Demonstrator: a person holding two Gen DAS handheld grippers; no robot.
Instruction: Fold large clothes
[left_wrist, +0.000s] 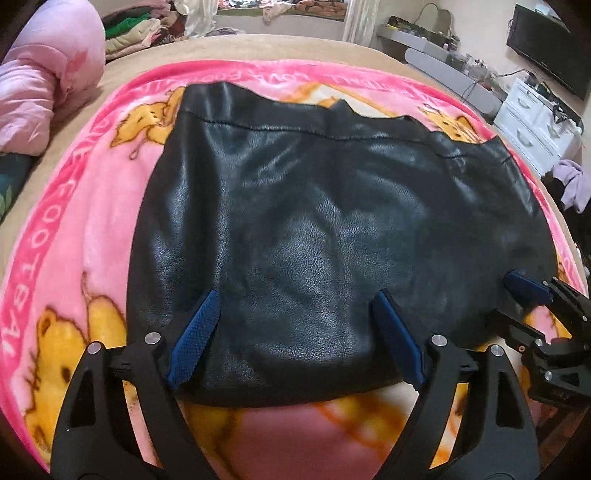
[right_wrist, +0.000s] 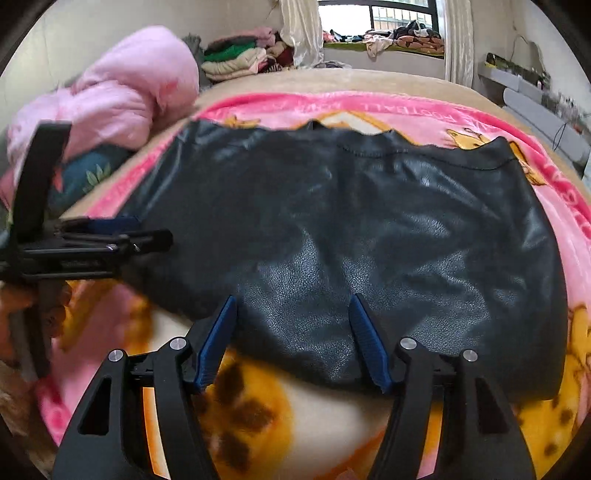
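Over the near folded edge of the black leather garment (left_wrist: 332, 229), left gripper (left_wrist: 295, 332) and right gripper (right_wrist: 291, 339) gape empty.

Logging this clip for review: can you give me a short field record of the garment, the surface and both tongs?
garment: black leather garment, lying flat, stitched hem at far edge
surface: pink cartoon blanket on a bed
left tongs: open over the near edge, nothing gripped
right tongs: open over the near edge, nothing gripped
beside: pink quilt
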